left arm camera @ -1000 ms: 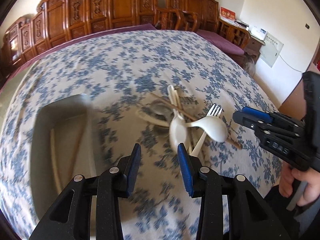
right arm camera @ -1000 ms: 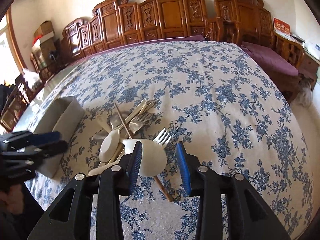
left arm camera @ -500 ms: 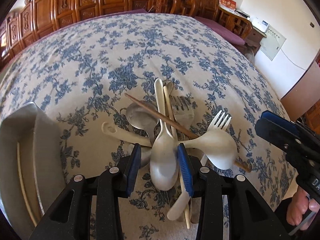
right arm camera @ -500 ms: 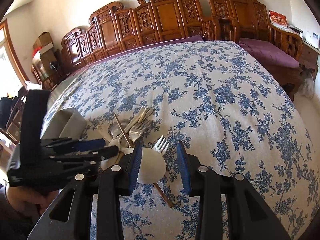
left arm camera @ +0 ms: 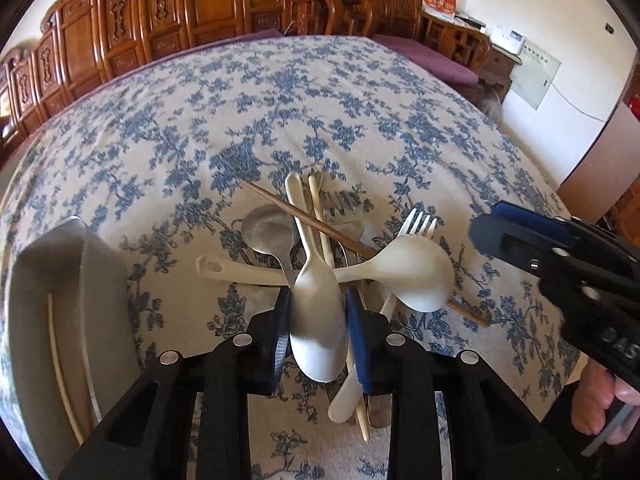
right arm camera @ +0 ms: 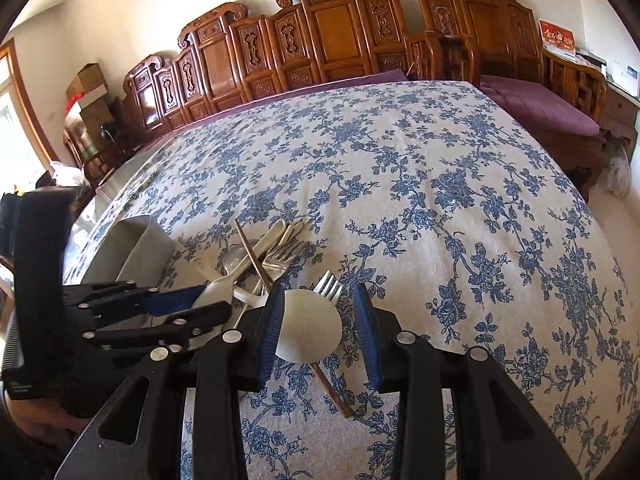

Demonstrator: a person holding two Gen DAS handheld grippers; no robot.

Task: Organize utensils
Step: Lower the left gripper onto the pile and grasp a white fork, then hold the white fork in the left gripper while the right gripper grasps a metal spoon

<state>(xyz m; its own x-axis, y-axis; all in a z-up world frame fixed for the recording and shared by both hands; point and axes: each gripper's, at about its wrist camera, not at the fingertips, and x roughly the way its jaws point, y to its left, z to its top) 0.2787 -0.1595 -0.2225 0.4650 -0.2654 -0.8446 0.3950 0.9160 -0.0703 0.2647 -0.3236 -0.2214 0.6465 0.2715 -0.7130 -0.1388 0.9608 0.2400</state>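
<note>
A pile of utensils lies on the flowered tablecloth: a white spoon (left arm camera: 318,320) on top, a wide white serving spoon (left arm camera: 416,276), a metal spoon (left arm camera: 268,232), a white fork (left arm camera: 420,220) and a brown chopstick (left arm camera: 312,224). My left gripper (left arm camera: 316,308) is closing, with the white spoon's bowl between its blue pads and both pads against its edges. My right gripper (right arm camera: 318,320) stands open just above the serving spoon's bowl (right arm camera: 308,332), touching nothing. The left gripper (right arm camera: 200,304) shows at the left of the right wrist view.
A grey utensil tray (left arm camera: 40,280) sits left of the pile with a pale chopstick (left arm camera: 60,360) in it. Carved wooden chairs (right arm camera: 320,32) line the far side of the table. A person's hand (left arm camera: 596,400) holds the right gripper (left arm camera: 496,232).
My left gripper moved from beside the tray over to the pile, came down around the white spoon, and its jaws narrowed onto the bowl. The right gripper stayed put.
</note>
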